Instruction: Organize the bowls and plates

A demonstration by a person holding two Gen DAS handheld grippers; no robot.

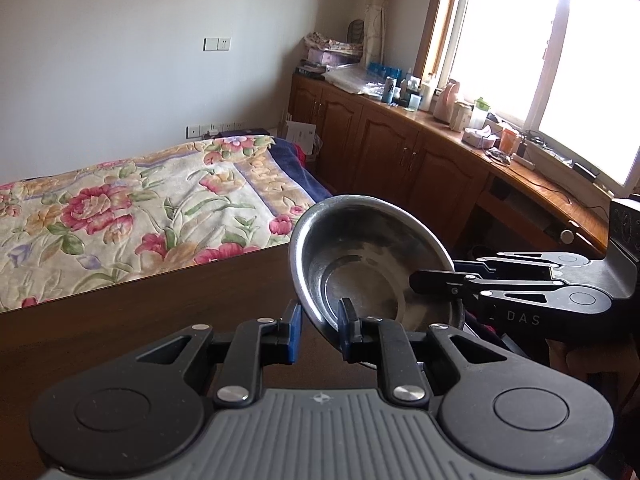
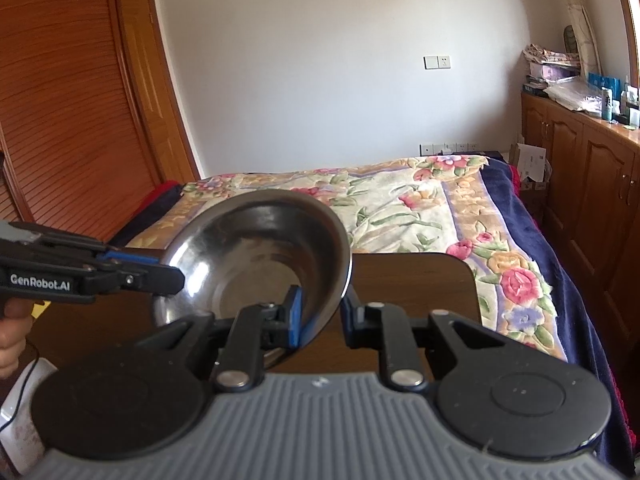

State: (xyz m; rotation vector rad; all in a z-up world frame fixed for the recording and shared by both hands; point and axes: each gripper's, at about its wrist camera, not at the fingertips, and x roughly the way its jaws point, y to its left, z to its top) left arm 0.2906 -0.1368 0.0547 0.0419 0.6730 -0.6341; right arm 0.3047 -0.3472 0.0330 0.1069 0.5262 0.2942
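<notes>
A steel bowl (image 1: 360,256) (image 2: 256,248) hangs tilted in the air above a dark brown table (image 1: 160,320) (image 2: 420,280). My left gripper (image 1: 320,330) is shut on the bowl's near-left rim, with the wall pinched between its blue pads. In the left wrist view my right gripper (image 1: 436,274) comes in from the right and clamps the opposite rim. The right wrist view shows the right gripper (image 2: 322,316) shut on the near-right rim, while the left gripper (image 2: 168,270) holds the rim from the left. The bowl's inside is empty.
A bed with a floral blanket (image 1: 120,216) (image 2: 400,208) lies just beyond the table. Wooden cabinets (image 1: 392,152) with a cluttered top run under the window at right. A slatted wooden door (image 2: 68,100) stands at left. A person's hand (image 2: 12,336) holds the left gripper.
</notes>
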